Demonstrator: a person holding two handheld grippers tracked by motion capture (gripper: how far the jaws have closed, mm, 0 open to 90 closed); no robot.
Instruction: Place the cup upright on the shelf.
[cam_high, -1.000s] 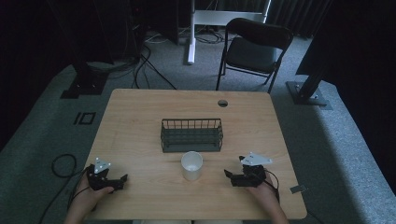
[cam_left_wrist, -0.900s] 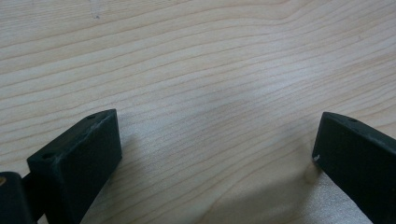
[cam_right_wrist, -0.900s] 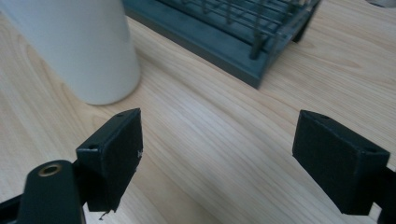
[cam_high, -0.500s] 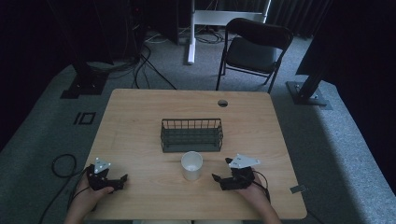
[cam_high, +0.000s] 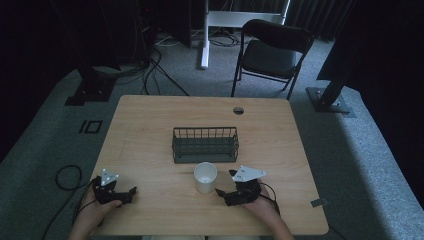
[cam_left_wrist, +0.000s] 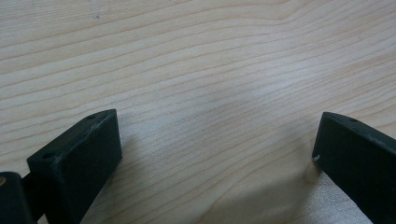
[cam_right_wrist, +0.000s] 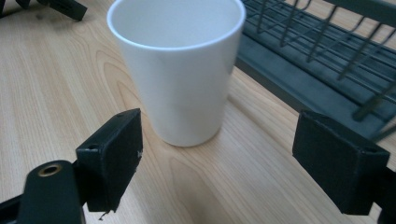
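Observation:
A white cup (cam_high: 205, 177) stands upright on the wooden table (cam_high: 150, 130), just in front of a dark wire basket (cam_high: 205, 145). My right gripper (cam_high: 224, 191) is open and points at the cup from its right, a short way off; in the right gripper view the cup (cam_right_wrist: 180, 65) stands just ahead of the open jaws, with the basket (cam_right_wrist: 317, 60) behind it to the right. My left gripper (cam_high: 131, 192) rests open near the table's front left corner, with bare wood between its jaws in the left gripper view.
A round cable hole (cam_high: 238, 110) sits near the table's far edge. A black folding chair (cam_high: 270, 52) stands beyond the table. Cables (cam_high: 65, 175) lie on the floor to the left, and a dark stand base (cam_high: 330, 100) is at the right.
My right gripper has moved left toward the white cup and now points at it. The left gripper has stayed where it was.

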